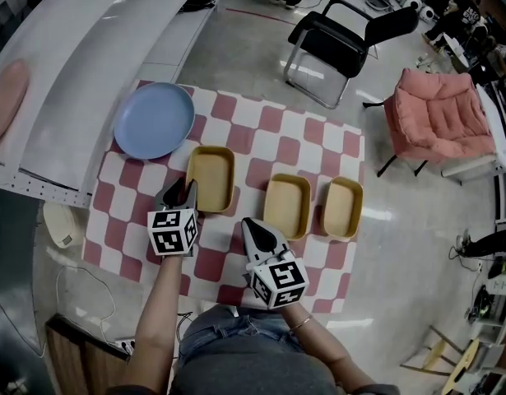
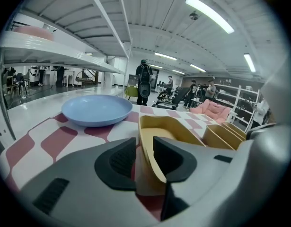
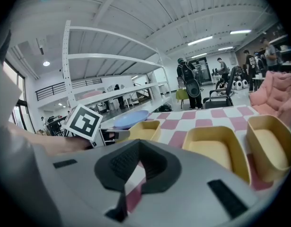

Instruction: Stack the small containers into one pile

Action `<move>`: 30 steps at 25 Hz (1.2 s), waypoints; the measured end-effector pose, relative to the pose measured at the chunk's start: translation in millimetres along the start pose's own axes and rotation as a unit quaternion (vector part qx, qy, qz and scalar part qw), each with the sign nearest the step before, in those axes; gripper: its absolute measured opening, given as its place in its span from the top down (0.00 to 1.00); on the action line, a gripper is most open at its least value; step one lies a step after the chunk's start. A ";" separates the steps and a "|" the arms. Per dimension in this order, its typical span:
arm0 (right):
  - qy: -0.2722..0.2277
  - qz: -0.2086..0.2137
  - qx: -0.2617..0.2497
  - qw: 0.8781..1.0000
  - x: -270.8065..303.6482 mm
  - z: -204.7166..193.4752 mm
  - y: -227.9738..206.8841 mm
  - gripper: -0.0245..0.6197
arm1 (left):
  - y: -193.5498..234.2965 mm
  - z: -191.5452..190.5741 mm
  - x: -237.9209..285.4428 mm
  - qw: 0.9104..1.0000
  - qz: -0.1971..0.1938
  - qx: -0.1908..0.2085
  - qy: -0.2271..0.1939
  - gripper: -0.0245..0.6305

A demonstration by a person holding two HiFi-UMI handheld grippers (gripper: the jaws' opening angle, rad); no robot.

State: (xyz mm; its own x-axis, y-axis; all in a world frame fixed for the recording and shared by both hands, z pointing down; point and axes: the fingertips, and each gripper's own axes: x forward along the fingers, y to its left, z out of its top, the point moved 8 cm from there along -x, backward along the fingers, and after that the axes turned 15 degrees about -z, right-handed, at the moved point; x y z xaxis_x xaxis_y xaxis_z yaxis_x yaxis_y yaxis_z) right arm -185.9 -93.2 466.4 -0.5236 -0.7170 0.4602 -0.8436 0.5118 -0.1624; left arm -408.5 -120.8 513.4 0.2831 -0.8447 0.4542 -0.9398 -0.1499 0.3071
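Three yellow containers stand apart on the checked cloth (image 1: pixel 236 130): a left one (image 1: pixel 211 178), a middle one (image 1: pixel 287 205) and a right one (image 1: pixel 342 208). My left gripper (image 1: pixel 185 189) is at the left container's near corner. In the left gripper view the gripper (image 2: pixel 144 144) stands open astride that container's (image 2: pixel 169 126) side wall, one jaw inside and one outside, with a gap showing at the outer pad. My right gripper (image 1: pixel 251 225) hovers over the cloth just in front of the middle container (image 3: pixel 214 148), shut and holding nothing.
A blue plate (image 1: pixel 154 120) lies on the cloth's far left corner, close behind the left container. White shelving (image 1: pixel 71 72) runs along the left. A black chair (image 1: pixel 343 44) and a pink armchair (image 1: pixel 438 118) stand on the floor beyond the cloth.
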 end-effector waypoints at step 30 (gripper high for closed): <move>0.001 -0.011 0.007 1.000 -2.2 0.4 -10.4 0.95 | 3.1 -3.8 12.7 0.999 0.037 -0.023 0.029 0.90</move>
State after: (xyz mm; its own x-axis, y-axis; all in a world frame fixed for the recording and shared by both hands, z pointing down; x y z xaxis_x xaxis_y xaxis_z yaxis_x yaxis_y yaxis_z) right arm -176.0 -97.1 466.8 -0.5041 -0.7270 0.4662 -0.8567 0.4892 -0.1635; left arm -407.0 -130.0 523.3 0.2240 -0.8216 0.5242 -0.9495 -0.0627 0.3075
